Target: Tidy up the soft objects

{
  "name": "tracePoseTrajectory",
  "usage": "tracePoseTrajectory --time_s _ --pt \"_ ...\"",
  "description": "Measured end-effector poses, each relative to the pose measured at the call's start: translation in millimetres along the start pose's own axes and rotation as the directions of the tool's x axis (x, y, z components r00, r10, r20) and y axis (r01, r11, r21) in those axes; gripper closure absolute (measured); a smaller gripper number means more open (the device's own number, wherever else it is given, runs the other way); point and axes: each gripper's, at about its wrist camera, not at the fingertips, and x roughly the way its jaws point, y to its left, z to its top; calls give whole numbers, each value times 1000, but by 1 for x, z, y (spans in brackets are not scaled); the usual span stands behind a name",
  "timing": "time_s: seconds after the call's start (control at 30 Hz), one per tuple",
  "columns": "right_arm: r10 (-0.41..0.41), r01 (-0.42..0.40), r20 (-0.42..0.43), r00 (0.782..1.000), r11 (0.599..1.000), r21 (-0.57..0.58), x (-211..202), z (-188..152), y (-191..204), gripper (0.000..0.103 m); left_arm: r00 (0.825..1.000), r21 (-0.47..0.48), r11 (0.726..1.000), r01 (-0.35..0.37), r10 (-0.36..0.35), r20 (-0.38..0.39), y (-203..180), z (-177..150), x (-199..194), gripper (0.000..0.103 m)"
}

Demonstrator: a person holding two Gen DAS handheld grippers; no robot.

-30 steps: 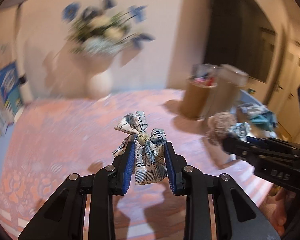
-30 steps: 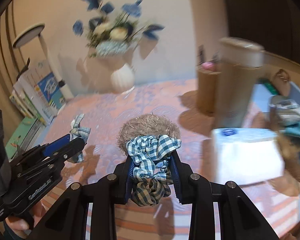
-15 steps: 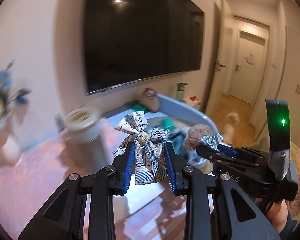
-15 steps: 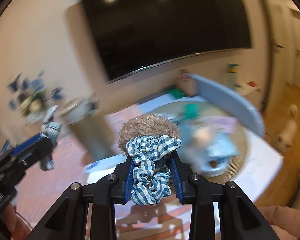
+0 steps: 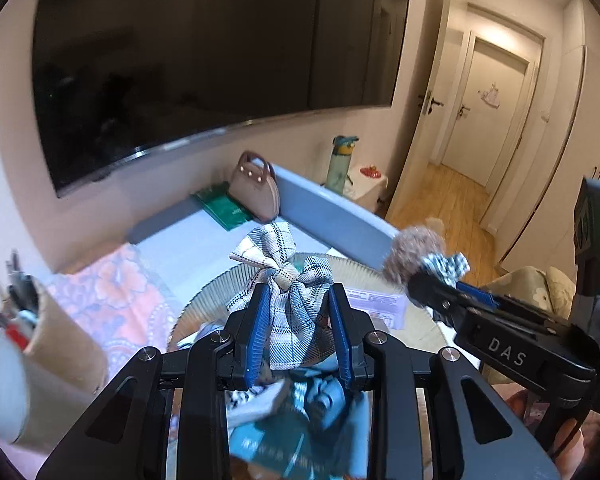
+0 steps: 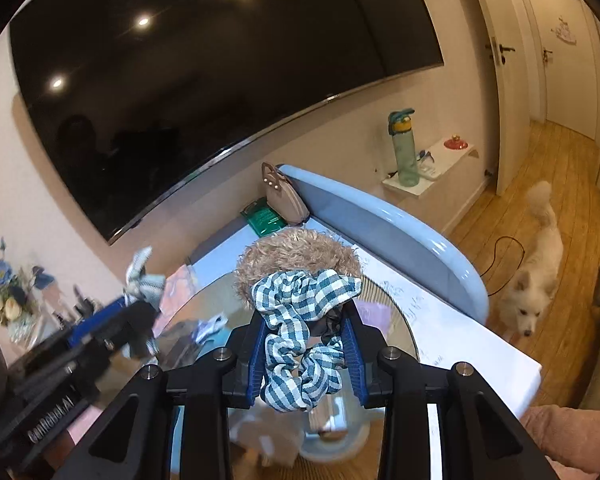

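Our left gripper [image 5: 298, 336] pinches a grey-and-white plaid fabric bow [image 5: 288, 288] above a round ribbed-rim basket [image 5: 220, 300]. Our right gripper [image 6: 304, 354] clamps a teal-and-white gingham scrunchie [image 6: 304, 332] and a fuzzy brown scrunchie [image 6: 296, 256] over the same basket.

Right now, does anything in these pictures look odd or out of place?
Nothing looks spilled or broken. One thing stands out: a white dog stands on the wooden floor, close beside the table's white edge, looking toward it. It could get in the way.
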Motion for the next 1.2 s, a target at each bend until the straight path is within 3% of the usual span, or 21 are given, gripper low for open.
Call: tracePoseTrajectory --time_s 0.07,0.13,0.3,0.33,0.5,0.6,0.77,0.83,0.9,0.97,1.07,1.1,1.17,1.2 --pt "37 -37 -6 999 999 12 11 4 -1 69 1000 -5 1000 16 -17 -15 1 -1 9 75" --pt "77 -75 -34 996 995 60 23 6 -7 45 999 -7 1000 30 -31 -31 2 -3 16 68" --pt "171 -159 -94 981 980 119 31 2 -20 44 995 -9 1000 27 -27 -95 6 -9 24 38" --pt "170 -159 -90 981 980 120 29 1 -21 44 996 -12 999 30 -31 -87 6 -11 20 36" --pt "158 -152 -67 985 984 89 3 -5 -15 44 998 24 999 45 -44 -41 -1 -20 -17 36" --pt "144 -138 -131 981 989 57 -12 -13 0 44 999 42 998 46 -47 3 -4 -23 -50 36" --pt "122 -129 -142 982 991 -40 -49 -36 36 44 995 28 998 60 -62 76 5 -35 -115 36" --pt "195 -209 -170 966 975 -71 -64 -48 56 43 995 50 998 27 -32 95 14 -45 -144 36" --pt "283 -306 -214 935 949 -81 -72 -60 74 43 992 58 997 -46 39 117 29 -53 -176 36" --pt "314 -353 -247 917 927 -130 -79 -76 102 43 982 35 992 -123 116 150 50 -61 -214 36" --pt "335 -406 -295 895 886 -226 -87 -100 151 43 942 -31 963 -267 268 203 84 -74 -273 36" --pt "354 -439 -318 880 861 -258 -90 -110 172 43 916 -54 941 -335 338 214 93 -78 -290 36" --pt "374 -480 -347 860 824 -300 -92 -127 203 43 849 -97 877 -470 479 223 113 -89 -325 36" --pt "378 -494 -360 853 806 -325 -93 -136 218 43 826 -112 856 -505 517 224 121 -94 -340 36"
